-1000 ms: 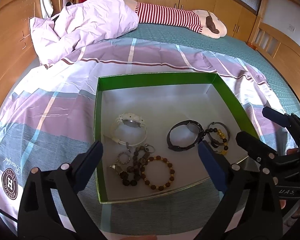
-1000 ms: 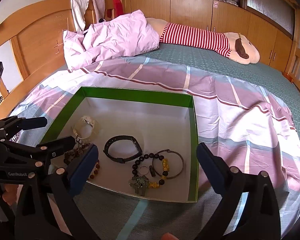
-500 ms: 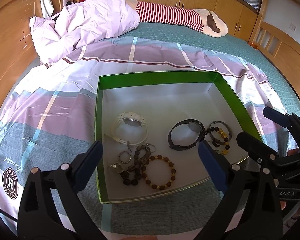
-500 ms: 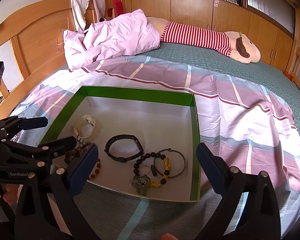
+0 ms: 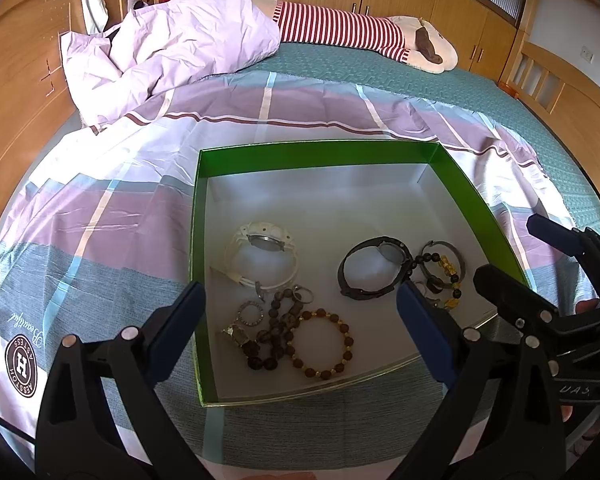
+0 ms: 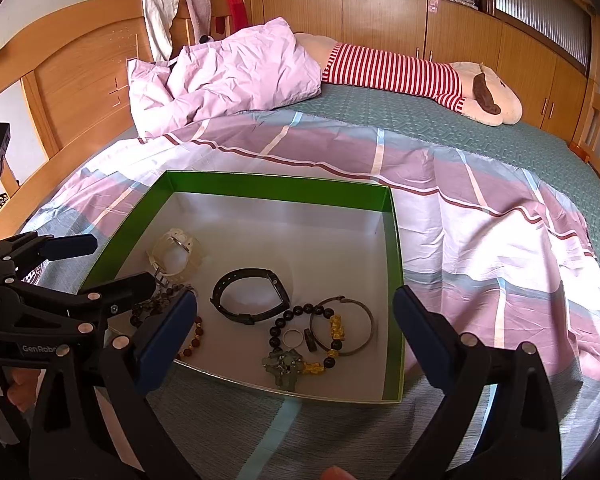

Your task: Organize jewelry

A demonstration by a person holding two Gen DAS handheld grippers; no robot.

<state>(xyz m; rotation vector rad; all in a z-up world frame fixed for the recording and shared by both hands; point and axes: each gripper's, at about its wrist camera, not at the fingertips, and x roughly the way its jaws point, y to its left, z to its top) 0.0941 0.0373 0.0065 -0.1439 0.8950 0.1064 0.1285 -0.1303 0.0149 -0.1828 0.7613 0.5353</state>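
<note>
1. My left gripper (image 5: 300, 312) and right gripper (image 6: 296, 320) both hung spread apart, empty.
2. All jewelry lay inside the green box (image 5: 260, 152), mid-frame.
3. Beads (image 5: 276, 328) tangled lower left; any lift should take one strand only.

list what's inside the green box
Inside the green box: a white watch, black watch, bead bracelets and rings. The left hand-held gripper covers some beads.

One box (image 5: 472, 196) is seen, holding two watches, one white (image 5: 264, 256) and one black (image 5: 374, 268). Three bead bracelets are counted: dark (image 5: 276, 332), brown (image 5: 324, 344) and black-and-gold (image 6: 328, 340). One bangle (image 6: 364, 328) and one jade pendant (image 6: 284, 366) are seen.
</note>
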